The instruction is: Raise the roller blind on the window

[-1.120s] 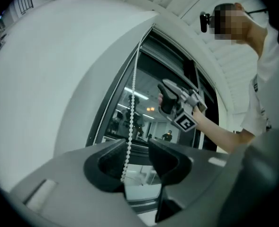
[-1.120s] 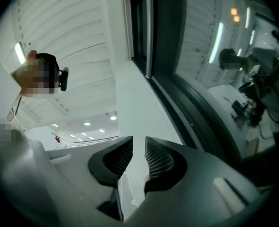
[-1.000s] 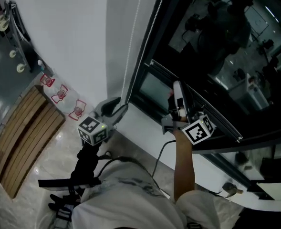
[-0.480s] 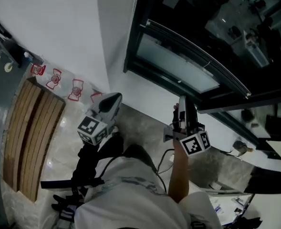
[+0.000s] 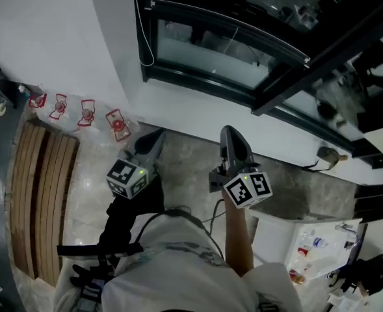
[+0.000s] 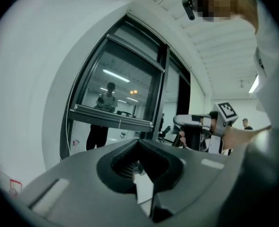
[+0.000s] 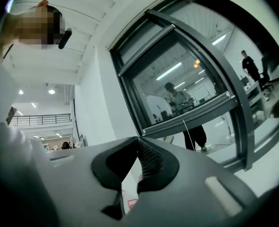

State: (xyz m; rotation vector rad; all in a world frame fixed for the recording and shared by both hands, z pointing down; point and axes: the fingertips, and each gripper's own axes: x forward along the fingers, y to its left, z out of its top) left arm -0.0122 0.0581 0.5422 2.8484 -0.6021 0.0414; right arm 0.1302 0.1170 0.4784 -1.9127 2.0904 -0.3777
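Bottom centre of the head view: person's light-shirted torso (image 5: pixel 171 265), both arms forward. Left gripper (image 5: pixel 156 137), grey with a marker cube (image 5: pixel 127 177) at its back, sits lower centre-left. Its own view shows the jaws pressed together with nothing between. Right gripper (image 5: pixel 231 135), lower centre, is likewise clenched on nothing in its own view. Both point level toward the wall over the grey stone floor (image 5: pixel 191 174), well short of the window. That reads as parked hands, not a reach.

Brown slatted wooden board (image 5: pixel 41 187) lies on the floor at left. White table (image 5: pixel 276 252) with small bottles (image 5: pixel 311 242) is lower right.

Further off: white wall (image 5: pixel 198 106), then the black-framed window (image 5: pixel 204 83) across the upper frame, glass dark and bare. White looped pull cord (image 5: pixel 146 64) hangs slack at the frame's left edge, upper centre-left, well apart from both grippers, so nothing is pulling it.

Roller blind: no fabric over the glass in any view. It is likely rolled up above the frame, out of shot.

Judgement: the raise looks done or nearly done, and the cord is free because no more pull is needed.
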